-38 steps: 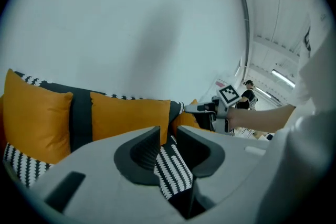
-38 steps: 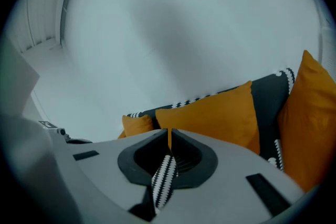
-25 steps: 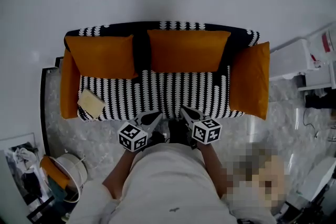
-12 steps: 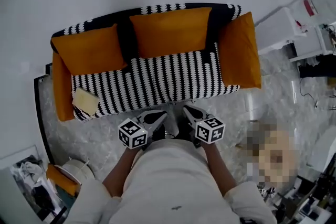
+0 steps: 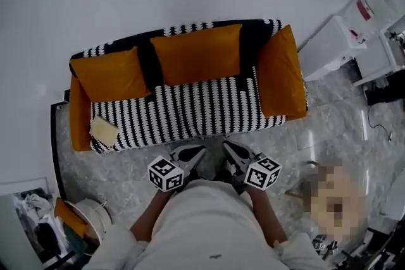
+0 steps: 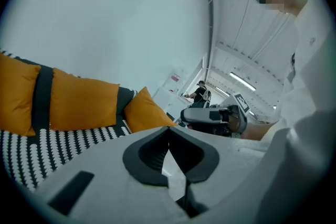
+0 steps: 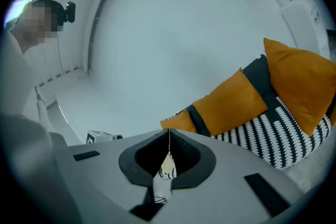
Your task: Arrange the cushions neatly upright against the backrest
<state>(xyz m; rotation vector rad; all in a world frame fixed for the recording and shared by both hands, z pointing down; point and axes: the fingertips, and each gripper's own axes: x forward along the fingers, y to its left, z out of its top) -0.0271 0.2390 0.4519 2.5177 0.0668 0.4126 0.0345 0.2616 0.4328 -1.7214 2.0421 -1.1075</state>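
The right tongs [image 7: 168,131] are closed, their tips meeting. Beyond them, orange cushions [image 7: 231,102] stand upright along the sofa's dark backrest [image 7: 260,75], above a black-and-white striped seat [image 7: 268,139].

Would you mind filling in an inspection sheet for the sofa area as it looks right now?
Surface: striped sofa seat, mostly bare, standing on a marble floor.
Job's things: four orange cushions. The left back cushion and middle back cushion lean on the backrest. The right-end cushion and left-end cushion stand at the armrests.
Clutter: a pale yellow item lies on the seat's left end.
Grippers: left gripper and right gripper are both shut and empty, held close to the person's body in front of the sofa.
Cables: a thin cable on the floor at the right.
Surroundings: white cabinets at the right, a white bin at the lower left.
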